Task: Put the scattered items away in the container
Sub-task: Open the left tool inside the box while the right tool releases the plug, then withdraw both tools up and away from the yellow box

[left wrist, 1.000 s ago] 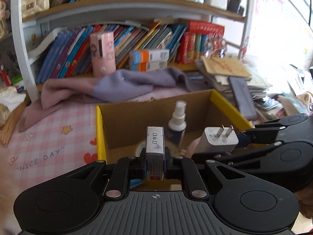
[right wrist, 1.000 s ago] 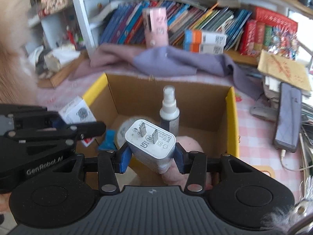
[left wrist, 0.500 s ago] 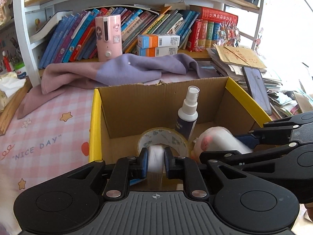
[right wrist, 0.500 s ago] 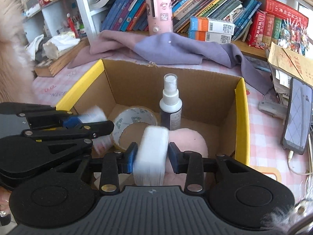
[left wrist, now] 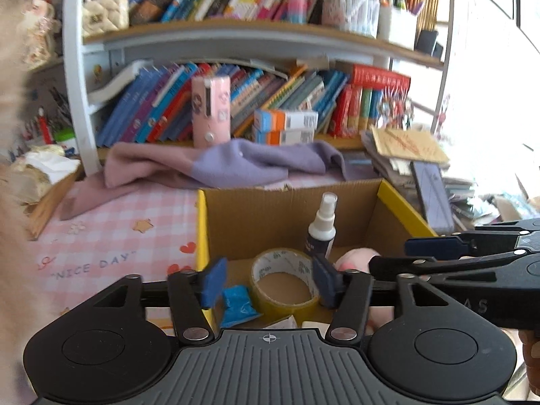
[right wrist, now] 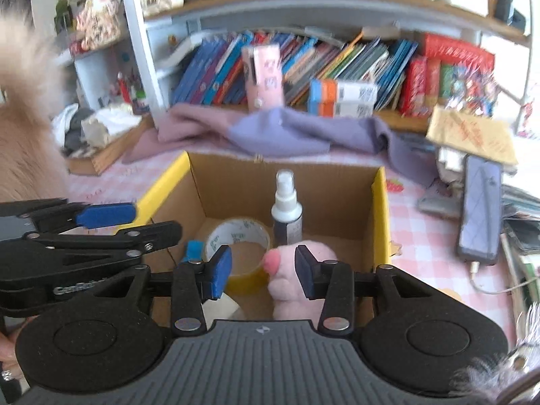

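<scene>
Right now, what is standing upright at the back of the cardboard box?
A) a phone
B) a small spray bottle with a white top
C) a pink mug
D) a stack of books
B. The small spray bottle stands upright against the back wall of the cardboard box, just behind the roll of tape; the phone lies outside the box on the checked cloth.

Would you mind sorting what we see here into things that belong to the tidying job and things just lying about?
Job:
cardboard box
tape roll
spray bottle
pink plush toy
blue packet

Lying about:
purple cloth
phone
shelf books
pink case
</scene>
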### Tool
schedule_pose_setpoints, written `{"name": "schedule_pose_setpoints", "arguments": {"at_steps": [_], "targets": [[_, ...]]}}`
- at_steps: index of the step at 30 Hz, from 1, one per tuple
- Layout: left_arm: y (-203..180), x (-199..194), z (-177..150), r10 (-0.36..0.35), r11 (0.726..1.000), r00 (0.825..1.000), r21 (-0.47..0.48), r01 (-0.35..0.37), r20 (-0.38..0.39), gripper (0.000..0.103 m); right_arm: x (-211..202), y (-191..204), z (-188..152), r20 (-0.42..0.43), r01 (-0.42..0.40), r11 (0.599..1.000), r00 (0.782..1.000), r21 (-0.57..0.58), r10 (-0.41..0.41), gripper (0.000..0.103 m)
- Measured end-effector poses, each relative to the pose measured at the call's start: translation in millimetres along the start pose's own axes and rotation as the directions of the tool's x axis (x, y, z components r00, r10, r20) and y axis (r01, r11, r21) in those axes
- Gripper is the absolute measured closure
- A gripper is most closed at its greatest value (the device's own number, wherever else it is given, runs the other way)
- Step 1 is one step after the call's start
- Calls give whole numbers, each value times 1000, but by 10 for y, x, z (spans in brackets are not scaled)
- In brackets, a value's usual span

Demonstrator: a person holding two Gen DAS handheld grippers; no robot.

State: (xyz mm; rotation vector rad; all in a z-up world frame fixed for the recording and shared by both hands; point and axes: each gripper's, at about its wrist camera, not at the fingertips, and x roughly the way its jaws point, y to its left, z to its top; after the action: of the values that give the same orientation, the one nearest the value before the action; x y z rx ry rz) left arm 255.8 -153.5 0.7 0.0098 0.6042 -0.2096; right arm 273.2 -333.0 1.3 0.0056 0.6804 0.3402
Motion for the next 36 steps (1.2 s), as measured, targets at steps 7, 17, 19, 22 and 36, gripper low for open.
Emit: {"name": "schedule_pose_setpoints", "arguments": {"at_steps": [7,17,19,22,36], "targets": [[72,-547,-171,37,999,996,10,-38,76,21,-359,232,-191,66,82,996,994,42,-85,45],[397,-1025,-622,59,997,998,-55,-57,31,19,-631,762,-515,65,122,992,990,44,-125,34],[449,-1104,-695,61,997,998,-54,-59,25,19,-684,876,-574,66,131,991,989,37,-134,31],[497,-1232,-811,51,998,998,-47,-50,26,19,-769,1050,-688,59,145,989,988,24,-146,19],[633,-1737,-1345,1,1000,999,-13,-2,-41,16,-1208,1572,-1331,2,205,975,979,86,-206,19]]}}
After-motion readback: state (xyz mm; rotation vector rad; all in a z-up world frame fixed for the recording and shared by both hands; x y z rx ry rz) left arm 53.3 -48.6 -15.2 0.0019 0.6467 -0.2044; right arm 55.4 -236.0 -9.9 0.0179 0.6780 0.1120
